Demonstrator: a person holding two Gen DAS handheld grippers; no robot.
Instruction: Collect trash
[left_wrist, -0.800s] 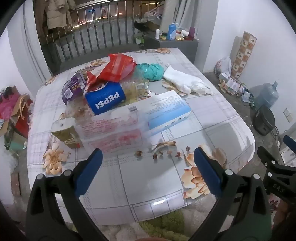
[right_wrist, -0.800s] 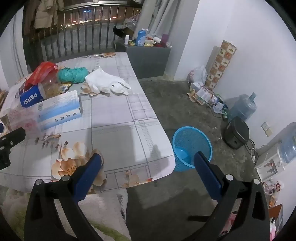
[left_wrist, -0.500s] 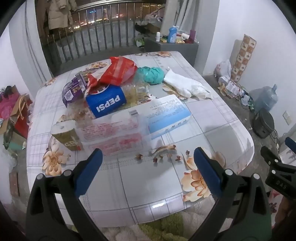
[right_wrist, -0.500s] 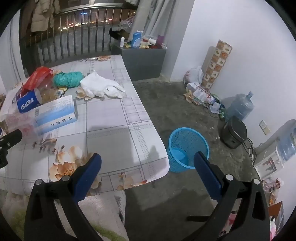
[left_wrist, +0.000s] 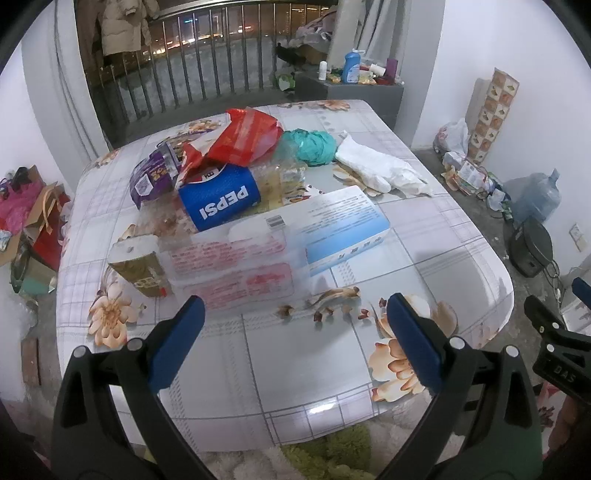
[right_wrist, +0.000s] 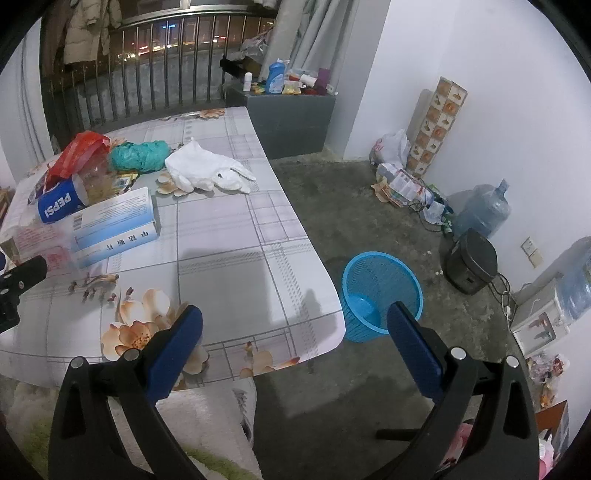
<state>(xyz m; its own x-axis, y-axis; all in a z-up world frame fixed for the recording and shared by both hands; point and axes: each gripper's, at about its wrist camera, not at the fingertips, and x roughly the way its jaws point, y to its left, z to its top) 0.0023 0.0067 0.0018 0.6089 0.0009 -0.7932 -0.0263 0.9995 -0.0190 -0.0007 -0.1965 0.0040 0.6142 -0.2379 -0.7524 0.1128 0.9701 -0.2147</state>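
Trash lies heaped on the far-left half of the table (left_wrist: 424, 266). The blue-and-white box (left_wrist: 343, 225) lies flat, its long axis running from near-left to far-right across the table, one long side facing the camera. Touching its left end, a clear plastic pack (left_wrist: 232, 266) lies parallel to the near table edge. Just left of that stands a small carton (left_wrist: 142, 267), tilted. Behind the pack, a Pepsi can (left_wrist: 221, 201) lies on its side, label inverted, its axis roughly crosswise. Behind it sit a red bag (left_wrist: 245, 136), a purple wrapper (left_wrist: 153, 177), a teal wad (left_wrist: 314, 146) and a white glove (left_wrist: 380, 171) with fingers pointing right. Small brown scraps (left_wrist: 332, 304) lie scattered in front of the pack.

The left gripper (left_wrist: 294, 332) hovers above the near table edge, level, aimed at the heap, jaws spread wide and empty. The right gripper (right_wrist: 294, 332) is held beyond the table's near-right corner, aimed past the corner, jaws equally wide, nothing between them. A blue basket (right_wrist: 382, 291) stands on the floor just beside that corner.
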